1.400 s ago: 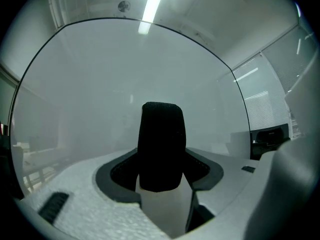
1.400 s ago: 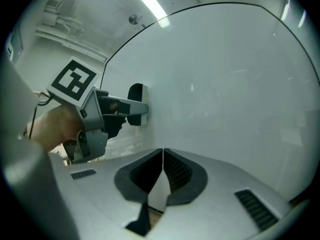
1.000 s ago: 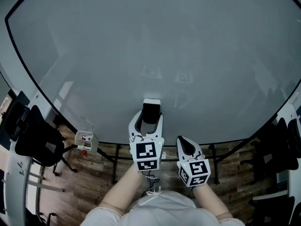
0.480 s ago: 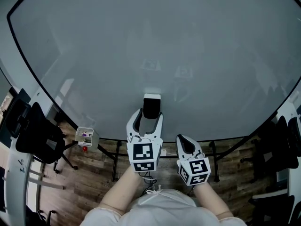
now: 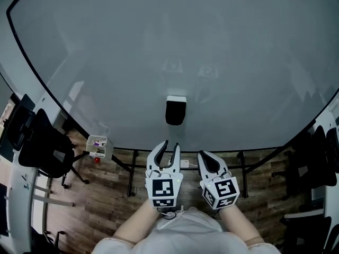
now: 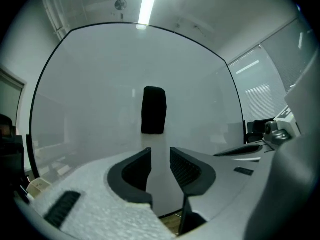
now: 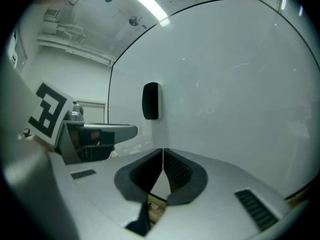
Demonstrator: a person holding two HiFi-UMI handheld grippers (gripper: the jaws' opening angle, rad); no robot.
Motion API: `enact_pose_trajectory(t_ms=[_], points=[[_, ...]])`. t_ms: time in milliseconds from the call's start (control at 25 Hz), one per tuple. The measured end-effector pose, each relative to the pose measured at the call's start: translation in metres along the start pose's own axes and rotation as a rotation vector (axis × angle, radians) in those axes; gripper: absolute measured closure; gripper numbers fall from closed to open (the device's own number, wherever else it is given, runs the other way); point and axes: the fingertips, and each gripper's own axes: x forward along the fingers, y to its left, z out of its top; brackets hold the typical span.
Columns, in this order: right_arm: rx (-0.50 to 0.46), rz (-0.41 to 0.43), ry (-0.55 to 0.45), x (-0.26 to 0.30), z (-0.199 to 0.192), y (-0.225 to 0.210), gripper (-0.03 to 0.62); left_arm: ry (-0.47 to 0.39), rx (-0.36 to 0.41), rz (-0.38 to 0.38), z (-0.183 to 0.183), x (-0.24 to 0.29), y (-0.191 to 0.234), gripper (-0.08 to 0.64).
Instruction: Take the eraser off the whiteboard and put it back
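eraser (image 5: 176,110) dark, rounded, on whiteboard (image 5: 212,46); l gripper (image 5: 170,144) jaws closing empty, r gripper (image 5: 203,155) closed

Even, dim light; ceiling tube (image 6: 149,1) glares; fisheye edges curve, vignetted.

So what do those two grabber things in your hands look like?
Both the left gripper and the right gripper are white plastic shells shaped like big tongs. Their fingers have black, ribbed pads on the inside. Each gripper carries a cube printed with black-and-white square patterns. The person wears a light, whitish top.
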Motion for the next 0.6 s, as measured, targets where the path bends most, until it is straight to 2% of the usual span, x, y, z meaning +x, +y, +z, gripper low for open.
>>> enact_pose_trajectory(t_ms=[240, 480, 600], points=[[0.002, 0.022, -0.002, -0.002, -0.007, 0.010, 0.565, 0.052, -0.056, -0.019, -0.037, -0.011, -0.004, 0.535], [0.014, 0.033, -0.008, 0.000, -0.013, 0.018, 0.565, 0.085, -0.076, -0.053, -0.057, -0.012, -0.010, 0.543], [0.046, 0.040, -0.025, 0.000, -0.014, 0.019, 0.565, 0.072, -0.089, -0.085, -0.057, -0.013, -0.015, 0.543]])
